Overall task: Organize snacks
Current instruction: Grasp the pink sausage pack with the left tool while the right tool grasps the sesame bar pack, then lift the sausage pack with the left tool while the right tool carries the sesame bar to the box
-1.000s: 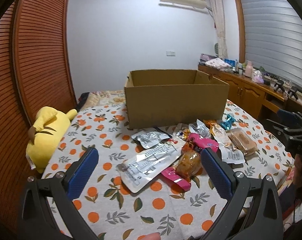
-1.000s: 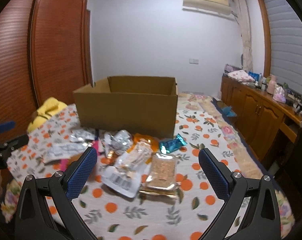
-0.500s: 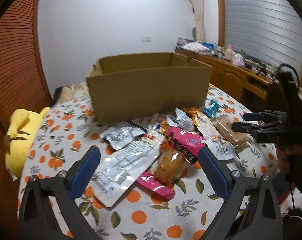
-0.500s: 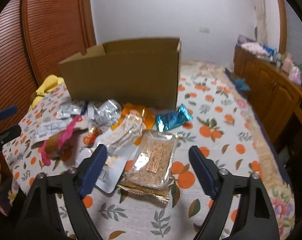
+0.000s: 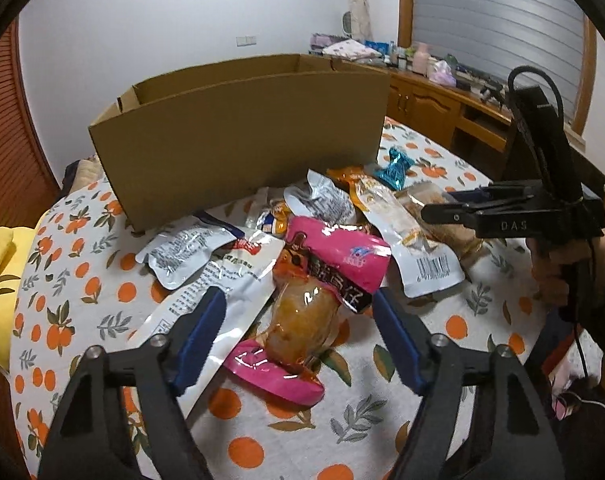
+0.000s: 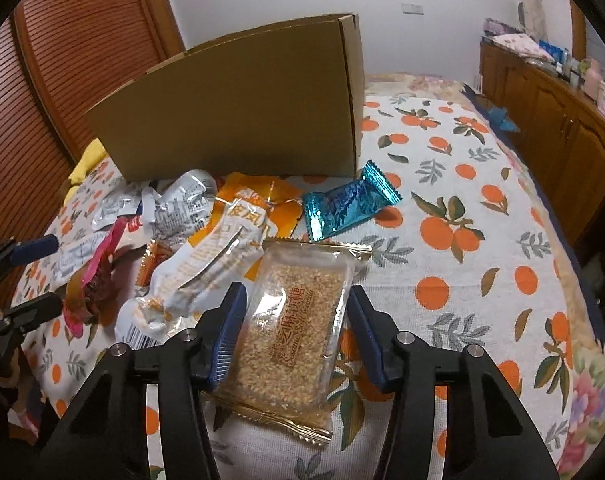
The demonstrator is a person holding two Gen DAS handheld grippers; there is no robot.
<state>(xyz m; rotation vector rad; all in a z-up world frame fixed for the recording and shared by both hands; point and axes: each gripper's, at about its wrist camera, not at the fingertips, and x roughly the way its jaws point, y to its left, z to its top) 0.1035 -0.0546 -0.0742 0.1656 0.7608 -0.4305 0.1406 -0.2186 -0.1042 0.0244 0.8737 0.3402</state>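
1. Closing in on two packets at once, I have both tongs pointed down at the snack heap lying just in front of the cardboard box (image 5: pixel 238 136).
2. My left gripper (image 5: pixel 298 330) has just been narrowing its jaws around the pink packet (image 5: pixel 322 280), which sits between them on the side of the heap away from the box. The pads are not yet pressing on it, so that tong is still released.
3. My right gripper (image 6: pixel 296 330) has likewise been narrowing around the sesame candy bar (image 6: pixel 298 320), which lies in front of the box's right end. Its left pad looks to be at the wrapper's edge, the right one just beside it; I judge no firm pinch yet.
4. To do this well, I would seat each pad against the packet's solid body rather than its loose film, and close gently so the sesame bar does not crumble.
5. The pink packet overlaps a white sachet (image 5: pixel 206 312), so I would lift straight up to avoid dragging that along.
6. The teal candy (image 6: pixel 344 204) lies near the box's right corner, clear of both grips.
7. Hard to tell: the box's inside is hidden behind its front wall, so I cannot see whether anything is in it.
8. The bar's near end is partly covered by my own fingers (image 6: pixel 226 332), and snacks deep in the heap overlap too much to count.
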